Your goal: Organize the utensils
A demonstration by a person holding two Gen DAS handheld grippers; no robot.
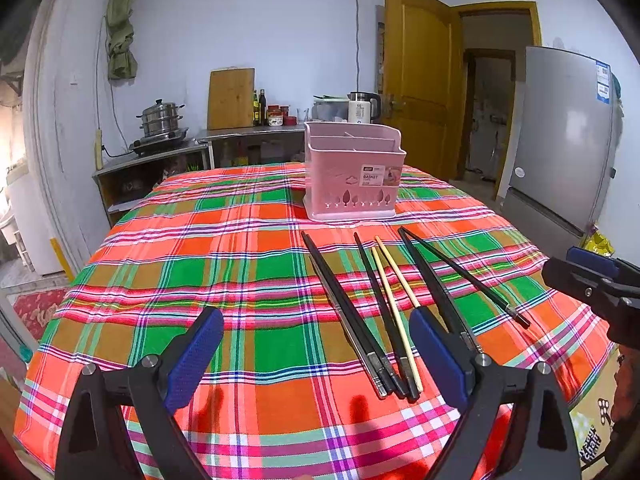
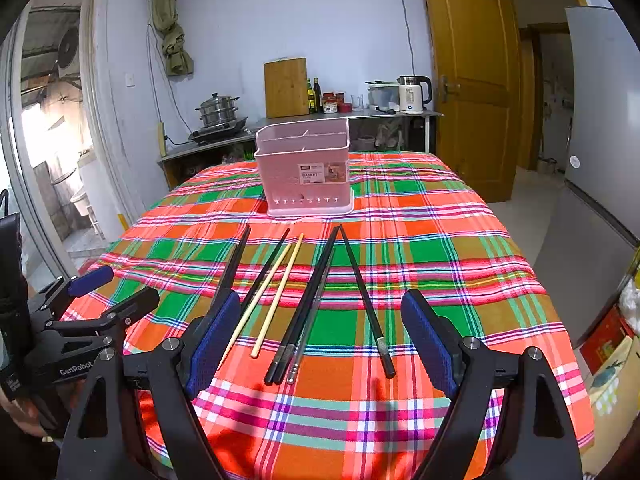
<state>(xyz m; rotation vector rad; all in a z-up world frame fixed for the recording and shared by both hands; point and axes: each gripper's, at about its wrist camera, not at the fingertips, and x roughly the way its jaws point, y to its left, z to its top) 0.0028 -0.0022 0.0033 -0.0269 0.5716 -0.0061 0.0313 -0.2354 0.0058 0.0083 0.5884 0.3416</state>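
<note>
Several chopsticks lie loose on the plaid tablecloth: black ones [image 1: 344, 308] [image 2: 308, 304] and two pale wooden ones [image 1: 394, 312] [image 2: 278, 292], fanned out with their tips toward a pink utensil basket [image 1: 352, 172] [image 2: 306, 168] that stands upright behind them. My left gripper [image 1: 316, 360] is open and empty, low over the cloth, left of the bundle's handle ends. My right gripper [image 2: 320, 344] is open and empty, straddling the near ends of the black chopsticks. It also shows at the right edge of the left wrist view [image 1: 592, 276].
The table [image 1: 180, 280] drops off at its left, right and near edges. A counter with a steamer pot [image 1: 160, 124], cutting board [image 1: 231, 98], bottles and a kettle [image 1: 362, 108] stands behind. A fridge [image 1: 560, 140] and an open wooden door [image 1: 420, 80] are on the right.
</note>
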